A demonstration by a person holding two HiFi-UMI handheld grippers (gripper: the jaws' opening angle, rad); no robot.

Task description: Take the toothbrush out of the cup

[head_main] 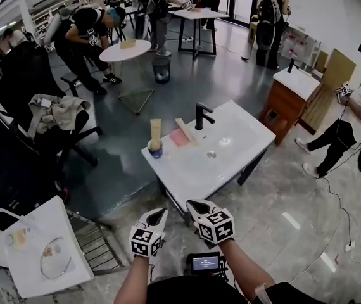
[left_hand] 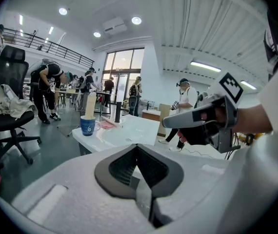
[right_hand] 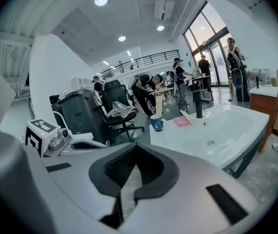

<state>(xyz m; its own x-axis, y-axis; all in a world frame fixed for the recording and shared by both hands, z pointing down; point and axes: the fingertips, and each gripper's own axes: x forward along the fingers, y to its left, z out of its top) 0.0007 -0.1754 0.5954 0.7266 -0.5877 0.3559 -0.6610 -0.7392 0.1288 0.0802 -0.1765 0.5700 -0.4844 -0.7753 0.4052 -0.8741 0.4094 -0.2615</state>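
The toothbrush (head_main: 156,130) stands upright in the blue cup (head_main: 155,148), a tall cream-coloured piece rising well above the rim. The cup sits at the left corner of the white sink (head_main: 193,170), on the flat ledge, with a pink cloth (head_main: 179,137) near it and the black faucet (head_main: 201,114) further along. We hold both grippers close to our body, short of the sink's front edge and well apart from the cup. The left gripper (head_main: 157,215) has its jaws pressed together with nothing between them, and the right gripper (head_main: 196,206) is likewise closed and empty. We judge the step in hand to be the approach, so nothing of the task is done yet. To do it well, we should spread the jaws of one gripper before we reach the cup, not over it, and come at the part of the toothbrush that stands above the rim, with the pads on its flat sides. The cup looks light and sits near the sink's edge, so a sideways nudge could tip it or push it off. We would therefore steady the cup with the other gripper and lift the toothbrush straight up until it clears the rim.
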